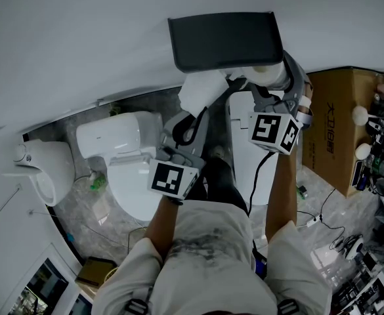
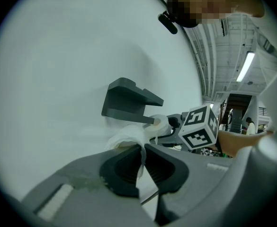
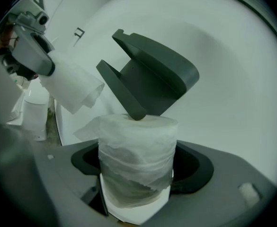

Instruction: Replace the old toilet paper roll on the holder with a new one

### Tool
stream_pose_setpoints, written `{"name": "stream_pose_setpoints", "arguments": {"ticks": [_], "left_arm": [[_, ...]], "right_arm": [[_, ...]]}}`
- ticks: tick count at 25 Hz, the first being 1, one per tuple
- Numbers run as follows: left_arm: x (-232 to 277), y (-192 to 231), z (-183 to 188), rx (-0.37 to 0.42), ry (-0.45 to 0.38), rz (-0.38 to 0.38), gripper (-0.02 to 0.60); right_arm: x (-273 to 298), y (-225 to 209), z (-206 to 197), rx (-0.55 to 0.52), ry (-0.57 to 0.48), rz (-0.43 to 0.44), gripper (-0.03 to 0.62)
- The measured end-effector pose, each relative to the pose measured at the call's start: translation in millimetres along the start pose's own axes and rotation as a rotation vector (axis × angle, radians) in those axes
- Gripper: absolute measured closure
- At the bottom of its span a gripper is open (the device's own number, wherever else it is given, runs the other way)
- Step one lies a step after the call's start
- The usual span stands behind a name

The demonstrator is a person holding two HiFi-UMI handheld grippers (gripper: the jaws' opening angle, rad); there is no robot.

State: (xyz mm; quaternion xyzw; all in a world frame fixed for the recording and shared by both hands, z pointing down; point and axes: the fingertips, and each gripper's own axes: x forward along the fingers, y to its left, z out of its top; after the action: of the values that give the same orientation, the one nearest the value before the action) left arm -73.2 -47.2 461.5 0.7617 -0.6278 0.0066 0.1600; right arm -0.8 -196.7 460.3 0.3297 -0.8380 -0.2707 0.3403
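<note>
A dark grey holder point(image 1: 224, 41) juts from the white wall. My right gripper point(image 1: 270, 87) is shut on a white toilet paper roll point(image 1: 268, 73) just under the holder's right end. In the right gripper view the roll point(image 3: 137, 160) stands upright between the jaws, and the tip of the holder's arm point(image 3: 134, 111) meets the roll's top at its core. My left gripper point(image 1: 182, 123), below and left of the holder, is shut on a crumpled white piece of tissue paper point(image 1: 201, 90). The left gripper view shows that tissue point(image 2: 129, 136) pinched between the pads.
A white toilet point(image 1: 123, 156) stands on the floor below the left gripper, and a white wall fixture point(image 1: 44, 169) sits further left. A white upright unit point(image 1: 247, 156) is under the right arm. A cardboard box point(image 1: 339, 123) and cables fill the right side.
</note>
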Motion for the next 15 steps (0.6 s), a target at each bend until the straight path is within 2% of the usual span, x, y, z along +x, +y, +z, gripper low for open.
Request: {"name": "stream_pose_setpoints", "arguments": {"ticks": [15], "left_arm": [[-4,5,0,-0.010,-0.005,0.003,0.560]], "right_arm": [[-9,5,13,-0.145,0.022,-0.052,0.189]]}}
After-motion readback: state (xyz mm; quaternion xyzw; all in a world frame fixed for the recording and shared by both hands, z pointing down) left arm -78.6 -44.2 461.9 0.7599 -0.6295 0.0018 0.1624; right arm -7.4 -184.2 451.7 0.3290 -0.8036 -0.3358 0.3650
